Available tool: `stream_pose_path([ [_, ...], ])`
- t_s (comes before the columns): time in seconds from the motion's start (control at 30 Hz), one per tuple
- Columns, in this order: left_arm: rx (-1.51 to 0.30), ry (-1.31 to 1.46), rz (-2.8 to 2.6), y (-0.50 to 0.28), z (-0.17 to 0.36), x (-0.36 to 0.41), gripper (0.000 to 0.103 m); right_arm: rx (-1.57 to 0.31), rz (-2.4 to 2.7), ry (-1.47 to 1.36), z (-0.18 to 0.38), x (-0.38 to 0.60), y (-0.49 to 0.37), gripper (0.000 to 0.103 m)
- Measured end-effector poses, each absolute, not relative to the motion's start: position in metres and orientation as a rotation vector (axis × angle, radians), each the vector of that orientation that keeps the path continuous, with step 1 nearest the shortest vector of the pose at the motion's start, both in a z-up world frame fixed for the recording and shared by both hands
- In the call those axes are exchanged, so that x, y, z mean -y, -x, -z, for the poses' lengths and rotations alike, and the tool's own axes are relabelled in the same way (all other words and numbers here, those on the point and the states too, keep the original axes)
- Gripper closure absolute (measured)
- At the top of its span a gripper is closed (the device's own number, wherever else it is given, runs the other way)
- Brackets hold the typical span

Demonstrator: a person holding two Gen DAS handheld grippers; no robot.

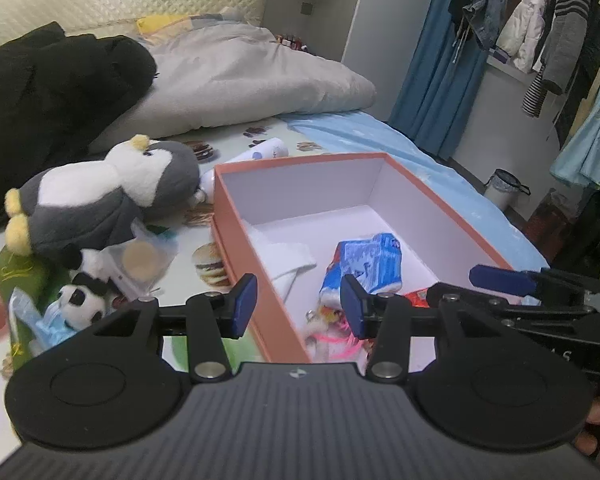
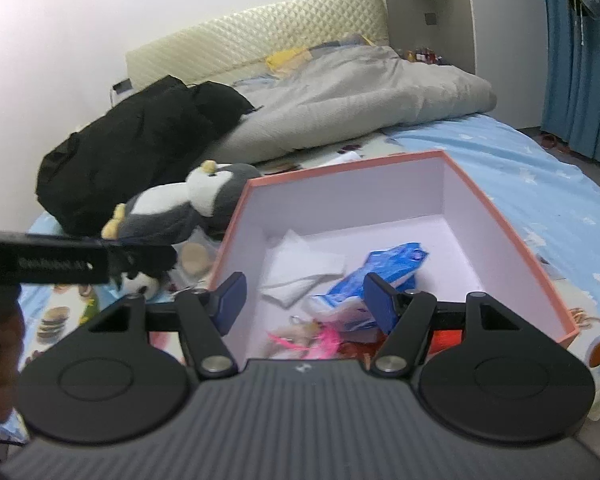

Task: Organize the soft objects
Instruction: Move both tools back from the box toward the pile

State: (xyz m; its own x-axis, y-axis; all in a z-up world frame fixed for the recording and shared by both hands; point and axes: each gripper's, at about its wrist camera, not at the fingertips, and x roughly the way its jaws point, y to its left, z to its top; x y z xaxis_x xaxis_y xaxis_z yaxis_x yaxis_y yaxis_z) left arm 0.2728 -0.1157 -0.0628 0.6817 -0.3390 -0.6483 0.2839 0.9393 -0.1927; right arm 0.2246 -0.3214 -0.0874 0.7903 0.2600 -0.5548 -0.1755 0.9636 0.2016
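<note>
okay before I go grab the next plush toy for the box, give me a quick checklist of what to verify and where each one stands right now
1. Left gripper open and holding nothing: ok.
2. Right gripper open and holding nothing: ok.
3. Orange box has room: ok, the far half of its floor is bare; a blue packet and white cloth lie toward the near end.
4. Penguin plush reachable: ok, it lies on the bed left of the box, nothing on top.
5. Panda plush free to lift: cannot tell, a clear plastic bag sits against it.
6. Grippers clear of each other: ok, apart, though close.
</note>
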Motion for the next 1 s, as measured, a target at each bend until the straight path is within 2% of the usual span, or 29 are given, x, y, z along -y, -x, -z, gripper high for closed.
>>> stream_pose_path([
  [0.67,-0.733,0.216,0.218,-0.175,0.072,0.034,0.051,-0.561,-0.360,-0.111,0.074,0.254,-0.152,0.036],
  [1.0,-0.747,0.212,0.132,-0.118,0.080,-0.003,0.051,-0.623,-0.409,-0.094,0.084,0.222,-0.116,0.036],
])
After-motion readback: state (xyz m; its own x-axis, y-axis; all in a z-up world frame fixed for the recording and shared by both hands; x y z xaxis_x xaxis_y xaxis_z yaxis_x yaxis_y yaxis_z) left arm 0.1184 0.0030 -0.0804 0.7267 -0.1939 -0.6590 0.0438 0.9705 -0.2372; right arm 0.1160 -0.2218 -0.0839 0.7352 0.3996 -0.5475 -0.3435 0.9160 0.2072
